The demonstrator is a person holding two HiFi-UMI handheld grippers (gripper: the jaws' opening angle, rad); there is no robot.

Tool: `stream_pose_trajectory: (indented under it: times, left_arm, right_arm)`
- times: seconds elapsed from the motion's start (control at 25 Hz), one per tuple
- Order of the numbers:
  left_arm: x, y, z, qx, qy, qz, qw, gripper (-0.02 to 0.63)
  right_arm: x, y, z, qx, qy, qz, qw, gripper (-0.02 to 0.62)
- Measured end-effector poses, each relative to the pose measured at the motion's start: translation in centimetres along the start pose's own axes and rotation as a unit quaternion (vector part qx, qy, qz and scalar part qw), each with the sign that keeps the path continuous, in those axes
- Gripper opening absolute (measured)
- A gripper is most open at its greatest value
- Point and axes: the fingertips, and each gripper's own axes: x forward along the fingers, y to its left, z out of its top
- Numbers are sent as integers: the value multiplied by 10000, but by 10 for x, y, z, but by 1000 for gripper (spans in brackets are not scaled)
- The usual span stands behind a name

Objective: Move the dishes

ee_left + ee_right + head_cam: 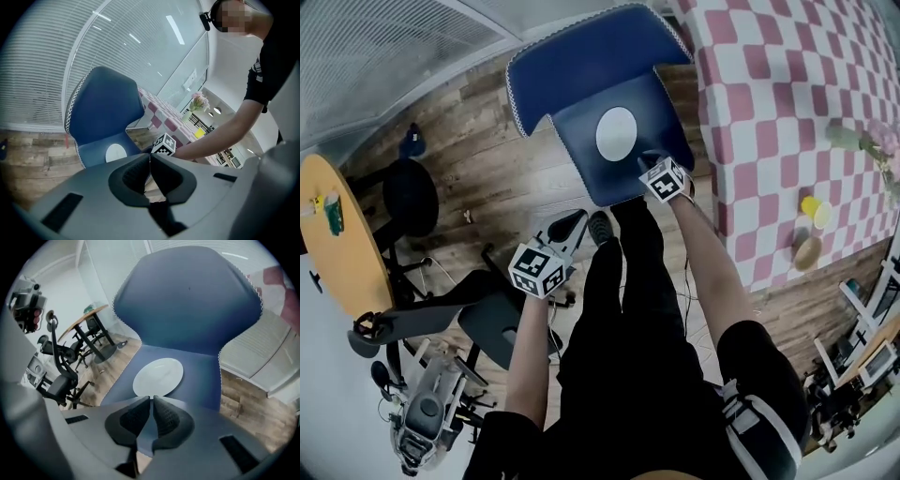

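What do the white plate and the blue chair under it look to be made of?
The plate looks like glazed ceramic, though melamine is possible: it is plain white and smooth, with a faint sheen and a shallow rim. The chair seems padded and covered in matte blue fabric or leatherette. White zigzag stitching runs along its edge, and no weave can be made out.

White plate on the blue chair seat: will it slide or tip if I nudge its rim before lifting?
The white plate looks rigid and glossy, so probably slippery in the jaws. It lies flat on the chair seat, so a nudge would likely slide it, not roll it.
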Motion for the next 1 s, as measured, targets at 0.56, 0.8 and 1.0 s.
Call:
stream_pose_trajectory:
  times: [0.56, 0.8, 1.0]
  left_arm:
    - [48, 34, -34, -223, 235, -15, 9995, 28]
    - [53, 42, -38, -306, 240, 0, 9992, 28]
    - [57, 46, -42, -359, 272, -24, 9990, 28]
  right_arm:
    - [87, -32, -10, 1990, -674, 544, 9762, 75]
    - [101, -50, -12, 3531, -1298, 836, 9228, 147]
    - [111, -54, -11, 4062, -1495, 1115, 8946, 107]
